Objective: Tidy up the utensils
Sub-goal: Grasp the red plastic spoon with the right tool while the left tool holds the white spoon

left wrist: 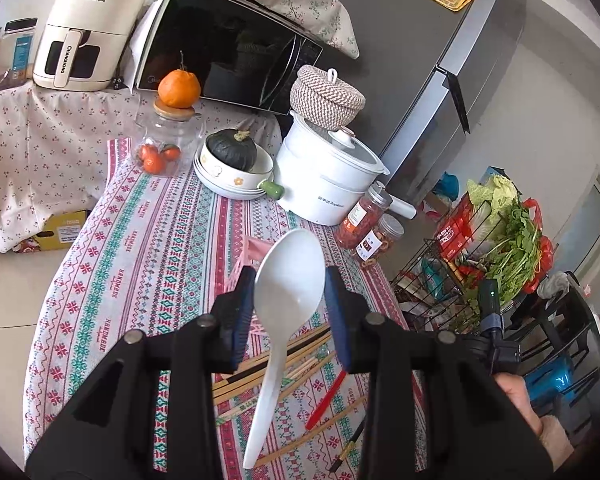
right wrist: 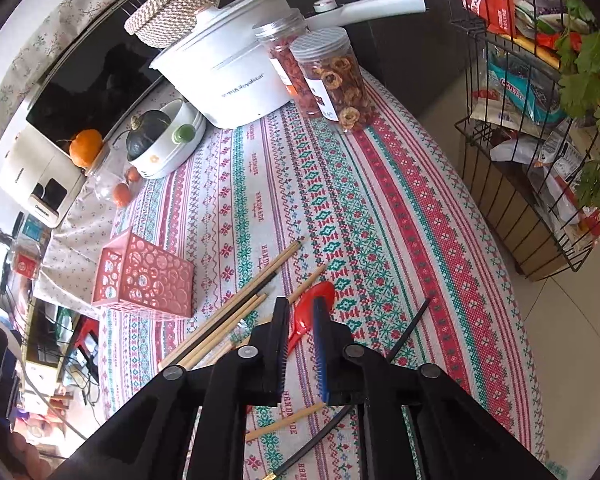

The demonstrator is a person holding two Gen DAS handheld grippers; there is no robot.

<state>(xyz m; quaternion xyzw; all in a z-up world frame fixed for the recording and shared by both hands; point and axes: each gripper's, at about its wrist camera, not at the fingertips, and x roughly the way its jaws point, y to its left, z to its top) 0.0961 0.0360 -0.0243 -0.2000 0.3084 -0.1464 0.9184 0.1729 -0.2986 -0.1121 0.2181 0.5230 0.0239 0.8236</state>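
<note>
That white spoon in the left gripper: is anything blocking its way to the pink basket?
Nothing visible does. The white spoon is held above the tablecloth by the left gripper; the pink basket stands open-topped and empty. Chopsticks and a red spoon lie flat beside it.

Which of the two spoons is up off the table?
The white spoon, held in the left hand-held gripper; the red spoon lies on the cloth.

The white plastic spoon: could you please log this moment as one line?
left claw: shut on white plastic spoon | right claw: open, empty | pink perforated basket: empty
</note>
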